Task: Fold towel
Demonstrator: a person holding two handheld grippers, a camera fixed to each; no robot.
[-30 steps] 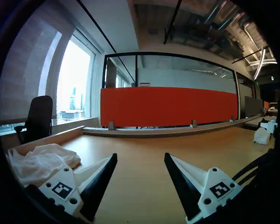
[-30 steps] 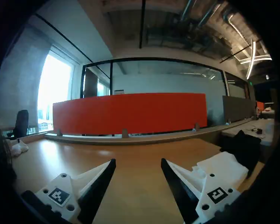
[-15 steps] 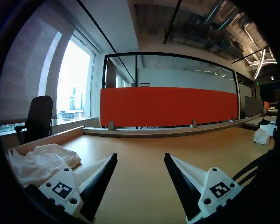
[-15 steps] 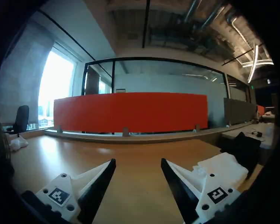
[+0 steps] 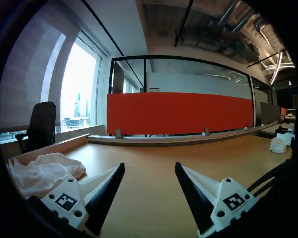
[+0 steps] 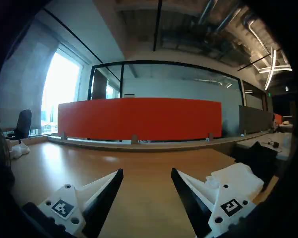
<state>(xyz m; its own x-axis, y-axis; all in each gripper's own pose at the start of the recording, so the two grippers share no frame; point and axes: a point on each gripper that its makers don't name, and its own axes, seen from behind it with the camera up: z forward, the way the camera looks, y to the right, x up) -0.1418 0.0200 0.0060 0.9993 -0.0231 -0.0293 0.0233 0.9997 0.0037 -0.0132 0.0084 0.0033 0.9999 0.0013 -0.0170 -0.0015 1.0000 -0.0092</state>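
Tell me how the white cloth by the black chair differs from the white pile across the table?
The crumpled cloth lies loose and wrinkly; the folded pile is stacked in neat layers. The crumpled cloth spreads low and wide; the folded pile stands boxy. Both are white and sit on the wooden table.

A finger (image 5: 103,192) of the left gripper (image 5: 149,164) hides part of the crumpled towel (image 5: 41,174), a finger (image 6: 192,198) of the right gripper (image 6: 147,170) hides part of the folded towel (image 6: 240,178), and the far white pile (image 5: 278,144) is too small to tell.
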